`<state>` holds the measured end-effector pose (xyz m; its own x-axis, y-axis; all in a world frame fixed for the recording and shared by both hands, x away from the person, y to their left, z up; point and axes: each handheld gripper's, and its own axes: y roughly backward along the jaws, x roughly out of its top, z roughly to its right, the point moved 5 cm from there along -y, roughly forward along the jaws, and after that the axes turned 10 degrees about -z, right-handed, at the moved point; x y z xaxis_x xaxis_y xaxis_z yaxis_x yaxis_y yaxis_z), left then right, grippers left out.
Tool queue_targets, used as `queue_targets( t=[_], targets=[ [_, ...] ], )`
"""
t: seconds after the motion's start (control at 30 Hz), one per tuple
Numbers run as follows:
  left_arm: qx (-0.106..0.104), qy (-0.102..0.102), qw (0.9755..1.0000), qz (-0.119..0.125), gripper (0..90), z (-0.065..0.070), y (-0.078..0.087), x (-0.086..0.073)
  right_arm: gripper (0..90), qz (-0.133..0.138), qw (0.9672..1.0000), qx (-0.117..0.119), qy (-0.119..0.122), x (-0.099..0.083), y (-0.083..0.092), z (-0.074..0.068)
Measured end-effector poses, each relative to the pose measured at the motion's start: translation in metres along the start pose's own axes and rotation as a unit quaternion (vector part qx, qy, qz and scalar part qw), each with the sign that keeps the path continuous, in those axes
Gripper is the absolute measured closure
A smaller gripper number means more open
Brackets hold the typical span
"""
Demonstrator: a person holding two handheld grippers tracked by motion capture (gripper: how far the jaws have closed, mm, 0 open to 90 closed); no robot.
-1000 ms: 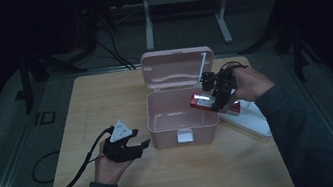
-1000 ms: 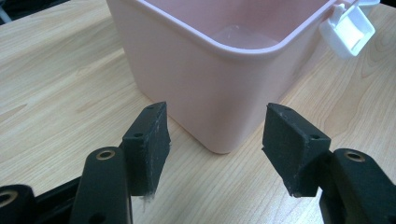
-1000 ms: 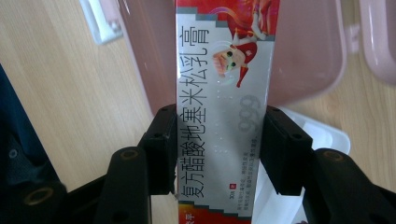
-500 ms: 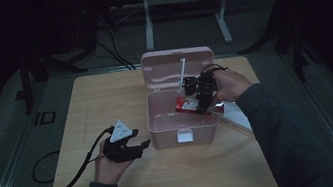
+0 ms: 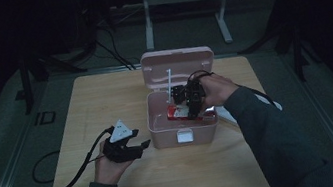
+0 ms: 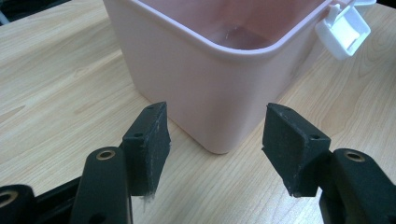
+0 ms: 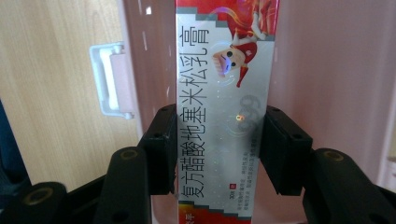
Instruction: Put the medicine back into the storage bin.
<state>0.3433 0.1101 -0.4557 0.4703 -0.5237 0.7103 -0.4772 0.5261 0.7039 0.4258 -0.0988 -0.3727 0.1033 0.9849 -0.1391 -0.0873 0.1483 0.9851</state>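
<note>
The right tool (image 5: 188,106) is clamped across the width of a red and silver carton (image 7: 223,107), both pads pressed flat on its long sides. It holds the carton inside the open pink box (image 5: 159,125), which sits near the middle of the counter (image 5: 104,98) with its lid (image 5: 177,61) raised toward the far edge. The carton hangs above the box floor, close to the front wall that bears the white latch (image 7: 111,79).

The left tool (image 5: 127,147) rests on the counter beside the box's near-left corner, jaws about half spread and holding nothing; that corner (image 6: 219,140) lies just ahead of the gap, untouched.

Risks, as judged:
1. The carton could catch the front wall or rim and twist in the grip, since clearance there looks slim.
2. Released from this height, it may land on end and lean rather than lie flat.
3. The box is unbraced; a knock from the right hand could shift it.
</note>
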Motion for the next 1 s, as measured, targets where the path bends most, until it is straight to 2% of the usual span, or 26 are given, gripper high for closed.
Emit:
queue_targets(
  t=[0.23, 0.5, 0.63, 1.0],
  targets=[
    [0.001, -0.001, 1.0000, 0.000, 40.7, 0.000, 0.000, 0.000, 51.0, -0.011, 0.9996, 0.018, 0.018, 0.003, -0.009, -0.005],
    [0.000, 0.000, 1.0000, 0.000, 40.7, 0.000, 0.000, 0.000, 50.9, -0.016, 0.9989, 0.034, 0.026, 0.002, -0.016, -0.007],
    [0.000, 0.000, 1.0000, 0.000, 40.7, 0.000, 0.000, 0.000, 50.8, -0.023, 0.9985, 0.036, 0.034, 0.002, -0.018, -0.008],
    [0.003, 0.000, 1.0000, 0.002, 41.1, 0.000, 0.001, 0.000, 50.0, -0.023, 0.9978, 0.056, 0.028, 0.003, -0.019, -0.007]
  ],
)
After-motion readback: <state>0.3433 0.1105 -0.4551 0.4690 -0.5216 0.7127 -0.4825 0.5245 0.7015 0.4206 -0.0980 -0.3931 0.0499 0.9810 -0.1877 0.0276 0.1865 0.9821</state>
